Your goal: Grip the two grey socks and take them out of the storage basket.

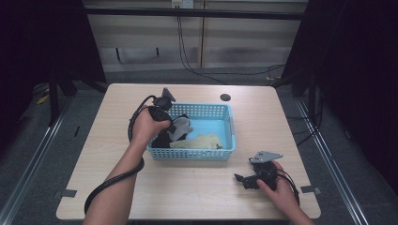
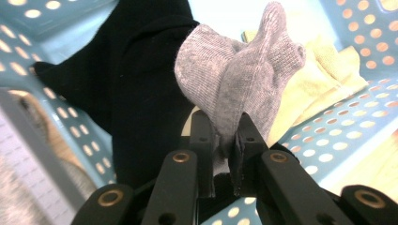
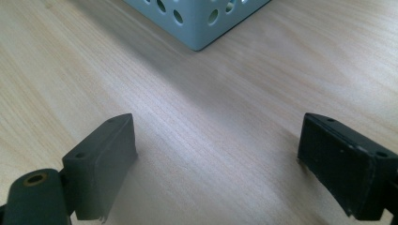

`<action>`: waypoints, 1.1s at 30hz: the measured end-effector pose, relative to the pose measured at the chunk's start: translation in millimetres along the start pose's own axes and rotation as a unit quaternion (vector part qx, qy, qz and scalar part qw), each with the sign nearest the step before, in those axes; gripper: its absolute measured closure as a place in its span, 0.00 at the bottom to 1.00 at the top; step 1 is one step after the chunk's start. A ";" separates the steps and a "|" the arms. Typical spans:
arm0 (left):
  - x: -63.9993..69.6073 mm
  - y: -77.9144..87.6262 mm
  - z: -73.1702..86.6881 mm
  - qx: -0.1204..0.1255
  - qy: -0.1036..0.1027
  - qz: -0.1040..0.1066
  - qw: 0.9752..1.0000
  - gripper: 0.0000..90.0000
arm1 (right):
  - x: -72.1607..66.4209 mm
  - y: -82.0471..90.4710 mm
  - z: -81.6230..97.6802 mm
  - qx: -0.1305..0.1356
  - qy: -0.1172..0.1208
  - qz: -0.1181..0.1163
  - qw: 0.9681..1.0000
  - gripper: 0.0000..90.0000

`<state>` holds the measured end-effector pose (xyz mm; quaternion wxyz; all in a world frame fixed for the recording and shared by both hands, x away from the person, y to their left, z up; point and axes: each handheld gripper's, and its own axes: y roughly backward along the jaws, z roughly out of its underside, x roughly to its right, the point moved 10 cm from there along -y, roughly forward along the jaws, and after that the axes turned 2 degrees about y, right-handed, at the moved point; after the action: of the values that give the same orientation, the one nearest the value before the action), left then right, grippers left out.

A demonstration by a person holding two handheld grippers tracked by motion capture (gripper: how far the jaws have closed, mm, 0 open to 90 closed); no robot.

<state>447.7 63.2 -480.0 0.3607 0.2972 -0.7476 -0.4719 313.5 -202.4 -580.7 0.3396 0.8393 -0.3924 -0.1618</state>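
Observation:
A light blue perforated basket (image 1: 225,152) sits mid-table and holds a black cloth (image 2: 126,84), a grey sock (image 2: 234,84) and a pale yellow cloth (image 1: 199,141). My left gripper (image 2: 224,140) reaches into the basket's left side and is shut on the grey sock (image 1: 179,129), which stands up between its jaws over the black cloth (image 1: 164,138). The yellow cloth (image 2: 319,79) lies behind the sock. My right gripper (image 1: 240,181) rests low on the table in front of the basket's right corner (image 3: 199,28), open, with bare wood between its jaws (image 3: 216,154).
A dark round hole (image 1: 225,97) sits in the tabletop behind the basket. The table edges (image 1: 187,216) drop to a grey floor with cables at the back. Bare wood lies left and right of the basket.

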 end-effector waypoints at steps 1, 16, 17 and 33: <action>-0.7 2.7 0.1 0.000 0.002 -0.001 1.000 0.90 | 0.0 0.2 0.2 -0.001 -0.001 0.001 1.000 0.12; -13.6 30.7 -2.2 0.012 0.012 -0.008 1.000 0.90 | 0.2 0.0 -0.1 0.000 0.000 0.001 1.000 0.12; -15.1 32.4 -1.9 0.012 0.014 -0.009 1.000 0.90 | 0.3 -0.2 -0.3 0.001 0.002 0.000 1.000 0.12; -38.7 57.9 4.2 0.029 0.034 -0.032 0.999 0.90 | 0.2 -0.1 -0.3 0.001 0.001 0.000 1.000 0.12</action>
<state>460.0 117.5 -438.0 0.3618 0.3466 -0.7384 -0.4513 313.8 -202.4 -580.6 0.3392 0.8397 -0.3925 -0.1608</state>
